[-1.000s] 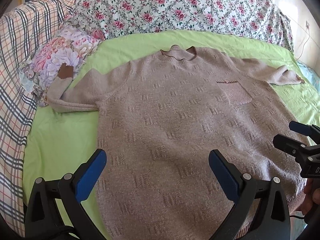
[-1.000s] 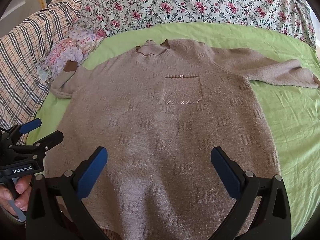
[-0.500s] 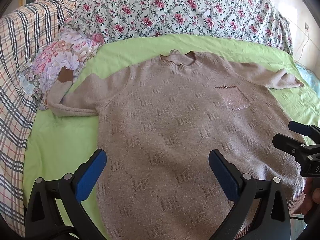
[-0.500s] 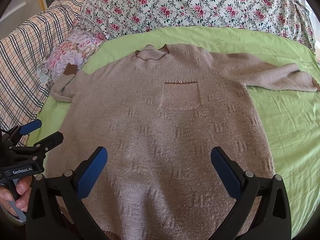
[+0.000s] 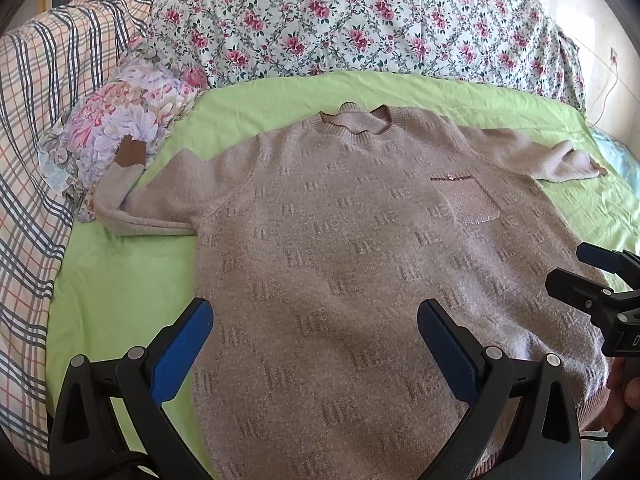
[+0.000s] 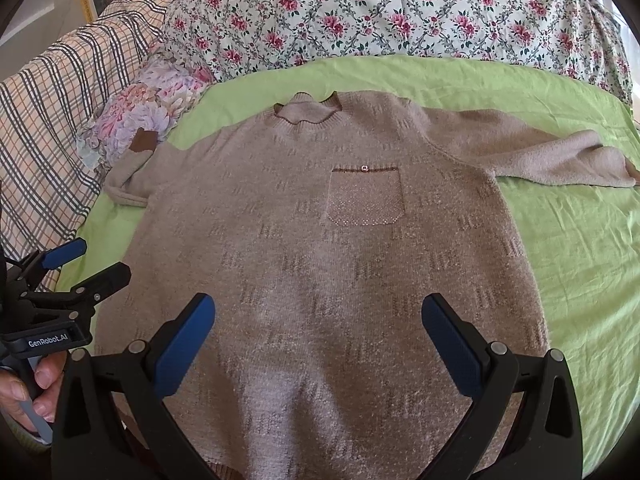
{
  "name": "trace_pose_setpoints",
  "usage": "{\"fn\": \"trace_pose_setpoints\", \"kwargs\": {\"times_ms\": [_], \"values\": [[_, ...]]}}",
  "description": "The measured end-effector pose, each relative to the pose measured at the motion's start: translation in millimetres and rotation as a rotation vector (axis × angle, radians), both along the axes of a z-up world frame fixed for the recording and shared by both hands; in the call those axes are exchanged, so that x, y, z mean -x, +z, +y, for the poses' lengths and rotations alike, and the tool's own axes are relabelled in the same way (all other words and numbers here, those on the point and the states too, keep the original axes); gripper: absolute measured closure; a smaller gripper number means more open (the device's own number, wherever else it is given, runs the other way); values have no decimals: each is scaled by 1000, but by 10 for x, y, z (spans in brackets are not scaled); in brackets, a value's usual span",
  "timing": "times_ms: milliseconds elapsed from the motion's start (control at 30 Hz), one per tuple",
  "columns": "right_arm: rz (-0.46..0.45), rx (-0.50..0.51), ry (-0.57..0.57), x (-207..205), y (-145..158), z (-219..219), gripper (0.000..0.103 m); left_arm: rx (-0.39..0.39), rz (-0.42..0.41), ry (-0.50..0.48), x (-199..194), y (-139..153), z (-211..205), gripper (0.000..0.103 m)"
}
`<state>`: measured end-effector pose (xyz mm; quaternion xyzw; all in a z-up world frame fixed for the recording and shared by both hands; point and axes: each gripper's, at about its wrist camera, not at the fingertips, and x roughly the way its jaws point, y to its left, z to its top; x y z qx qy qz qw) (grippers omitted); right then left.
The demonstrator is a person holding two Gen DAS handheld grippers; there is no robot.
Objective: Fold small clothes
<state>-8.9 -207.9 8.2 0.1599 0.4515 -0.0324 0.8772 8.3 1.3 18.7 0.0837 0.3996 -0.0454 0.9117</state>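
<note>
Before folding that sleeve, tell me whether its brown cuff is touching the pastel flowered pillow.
Touching. In the left wrist view the brown cuff lies up on the flowered pillow, overlapping its edge with no green sheet between them.

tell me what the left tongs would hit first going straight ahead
Probably the sweater: the open left tongs point over its lower body, with nothing between them. Depth is unclear.

Bare light-green bedsheet [image 6: 580,264] at the right of the right wrist frame and a narrower strip at lower left of the left wrist frame offer open passage. The pink floral cushion [image 5: 120,120] and checked plaid blanket [image 5: 28,160] block the left; the rose-patterned quilt [image 6: 400,8] closes the top.
</note>
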Motion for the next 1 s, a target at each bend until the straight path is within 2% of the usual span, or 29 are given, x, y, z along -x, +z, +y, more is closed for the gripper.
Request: {"fn": "trace_pose_setpoints", "kwargs": {"times_ms": [67,167,333,600,667,733,767,800,833,900,967,1000], "values": [[0,-5,-3,-4,-3,-18,0,5,-8,-7,-6,6,-3,1],[-7,-18,-8,1,-4,-56,0,54,-3,-25,-22,3,9,1],[-30,-53,-58,61,-20,-332,0,85,-6,-31,-120,-54,1,1],[-51,-91,-326,332,-30,-1544,1,77,38,-5,-498,-82,-56,1],[-46,-99,-407,384,-38,-1926,7,66,41,-5,-609,-74,-85,1],[-52,-96,-492,417,-48,-2350,21,73,52,-12,-715,-63,-115,1],[-49,-90,-530,423,-57,-2530,23,76,52,-15,-761,-58,-131,1],[-45,-92,-582,422,-85,-2783,31,80,55,-15,-810,-57,-144,1],[-46,-104,-613,418,-107,-2963,43,83,61,-13,-867,-62,-160,1],[-51,-145,-692,415,-180,-3384,54,94,79,-10,-976,-89,-186,1],[-51,-169,-784,378,-267,-3803,57,92,91,-5,-1050,-125,-211,1],[-40,-145,-819,337,-296,-3972,58,91,102,-3,-1098,-159,-232,1]]}}
